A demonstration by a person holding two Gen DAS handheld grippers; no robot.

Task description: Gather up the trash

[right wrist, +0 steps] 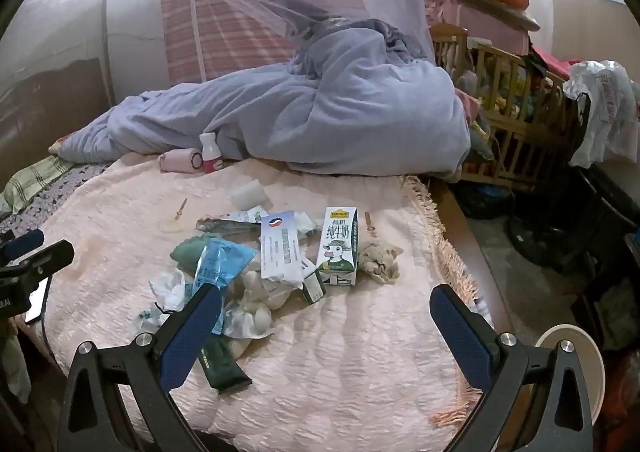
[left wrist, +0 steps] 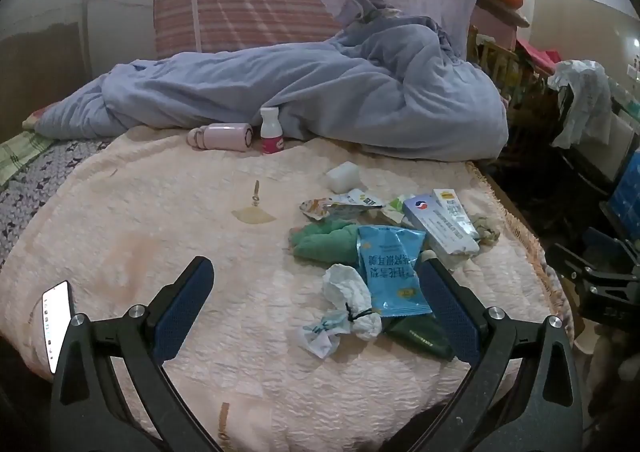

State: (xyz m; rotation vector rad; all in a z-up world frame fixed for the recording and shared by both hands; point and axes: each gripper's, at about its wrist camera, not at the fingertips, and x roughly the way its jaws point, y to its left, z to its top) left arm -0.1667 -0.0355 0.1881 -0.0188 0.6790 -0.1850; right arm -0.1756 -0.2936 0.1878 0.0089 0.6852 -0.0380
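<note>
A pile of trash lies on the pink bed cover [left wrist: 160, 236]: a blue snack bag [left wrist: 390, 268], crumpled white tissue [left wrist: 348, 292], a dark green packet [left wrist: 420, 334], a white and blue box [left wrist: 436, 222] and a milk carton [right wrist: 338, 246]. The blue bag [right wrist: 218, 266] and the green packet [right wrist: 222, 366] also show in the right wrist view. My left gripper [left wrist: 316, 276] is open and empty, just short of the tissue. My right gripper [right wrist: 326, 302] is open and empty, to the right of the pile.
A pink flask [left wrist: 224, 136] and a small white bottle [left wrist: 272, 130] lie at the edge of a blue duvet [left wrist: 320, 92]. A phone [left wrist: 58, 324] rests at the bed's left edge. A wooden crib [right wrist: 516, 108] and a round bin [right wrist: 580, 364] stand to the right of the bed.
</note>
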